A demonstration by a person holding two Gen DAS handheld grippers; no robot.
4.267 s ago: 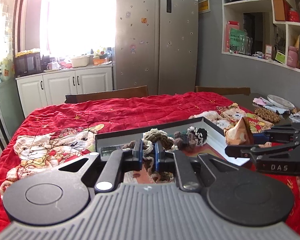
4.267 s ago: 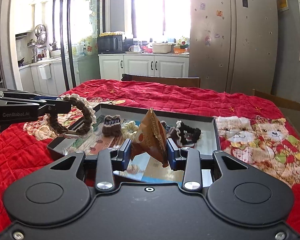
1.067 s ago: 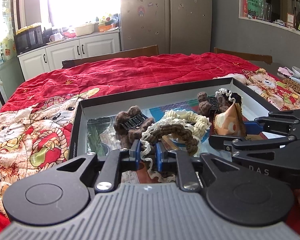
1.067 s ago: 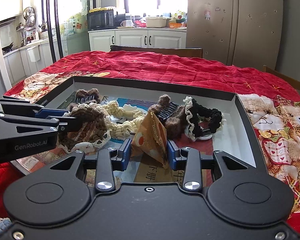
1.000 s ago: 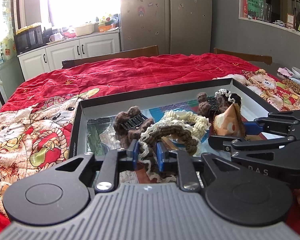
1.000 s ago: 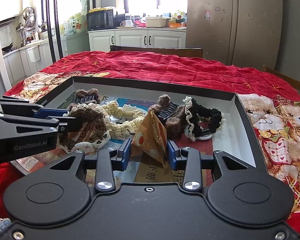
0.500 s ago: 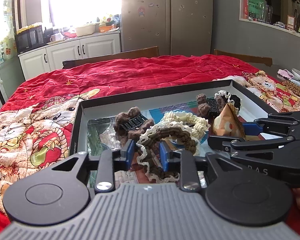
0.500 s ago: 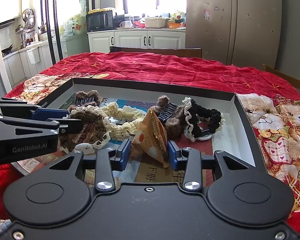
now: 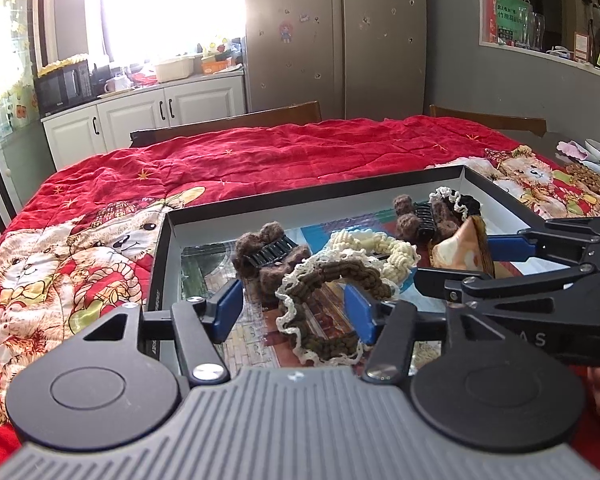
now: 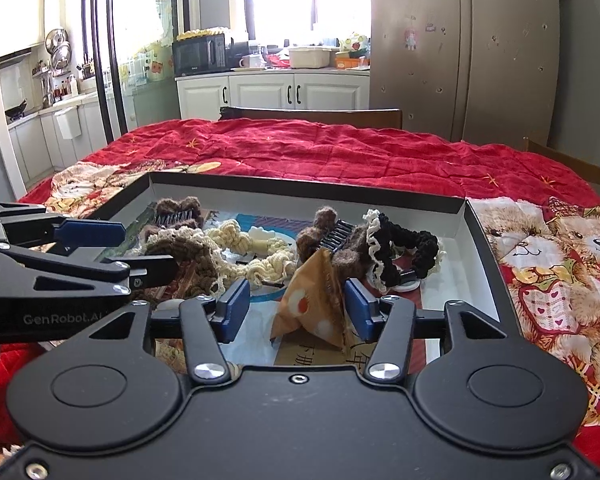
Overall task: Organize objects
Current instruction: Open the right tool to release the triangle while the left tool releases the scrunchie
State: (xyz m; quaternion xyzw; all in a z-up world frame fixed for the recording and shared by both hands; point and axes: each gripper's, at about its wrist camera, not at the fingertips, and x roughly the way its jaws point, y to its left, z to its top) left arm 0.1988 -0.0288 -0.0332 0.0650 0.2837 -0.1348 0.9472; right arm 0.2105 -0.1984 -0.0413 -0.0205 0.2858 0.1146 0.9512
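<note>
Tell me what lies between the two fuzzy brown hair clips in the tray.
The cream braided scrunchie lies between the left brown clip and the right brown clip, clearest in the right wrist view.

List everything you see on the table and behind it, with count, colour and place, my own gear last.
tray: 1, black rim, on quilt
brown scrunchie: 1, brown with cream lace, in tray between left claw's open jaws
cream scrunchie: 1, cream, tray middle
black scrunchie: 1, black with cream lace, tray right
hair clips: 2, fuzzy brown with black teeth, tray back left and middle
packet: 1, orange-tan, in tray between right claw's jaws
quilt: 1, red with bears, over table
fridge: 1, steel, back wall
cabinets: white, under window
microwave: 1, black, on counter
left claw: 1, black, blue pads, just opening
right claw: 1, black, blue pads, just opening
</note>
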